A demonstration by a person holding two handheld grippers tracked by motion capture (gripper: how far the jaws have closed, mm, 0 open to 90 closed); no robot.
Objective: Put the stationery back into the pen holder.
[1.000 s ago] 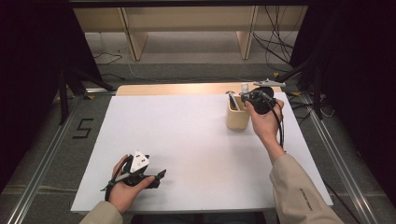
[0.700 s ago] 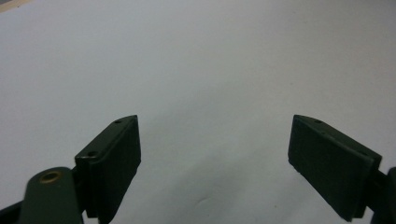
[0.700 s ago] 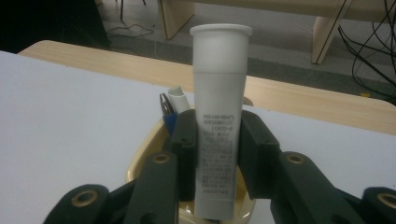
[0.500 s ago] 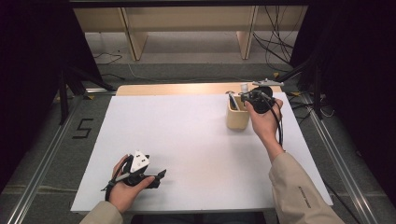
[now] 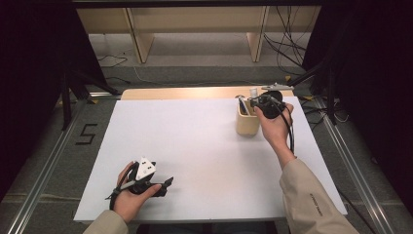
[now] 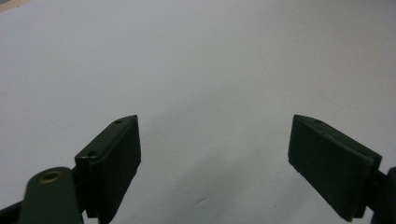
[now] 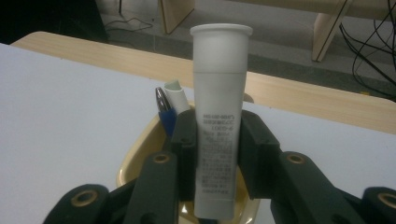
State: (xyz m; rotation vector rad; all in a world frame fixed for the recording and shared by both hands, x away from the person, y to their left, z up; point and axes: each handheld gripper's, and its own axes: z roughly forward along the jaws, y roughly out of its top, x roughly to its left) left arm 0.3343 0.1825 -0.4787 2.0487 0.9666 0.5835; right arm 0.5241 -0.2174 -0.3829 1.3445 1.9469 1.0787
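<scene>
In the right gripper view we see what the high view is too far away to show: the right gripper [image 7: 217, 156] has its two black jaws pressed on both sides of a white tube [image 7: 219, 121], which stands upright with its wide cap on top. In the high view we find this gripper [image 5: 267, 103] at the far right of the white table [image 5: 195, 146], just over the beige cup [image 5: 246, 123], and the tube is there only a small pale spot [image 5: 253, 92] above the cup.

The lower end of the tube reaches down inside the yellow-beige cup [image 7: 135, 158]. In the same cup, behind the left jaw, stand a blue pen with a silver tip [image 7: 164, 112] and a white marker with a pale green end [image 7: 176, 95].

On the tube there are several lines of dark small print. The letters seem to be turned upside down, and we cannot read them.

The left gripper [image 5: 146, 179] lies low at the near left of the table in the person's hand. In the left gripper view its jaws [image 6: 215, 163] stand wide apart, with only the white table surface between them.
</scene>
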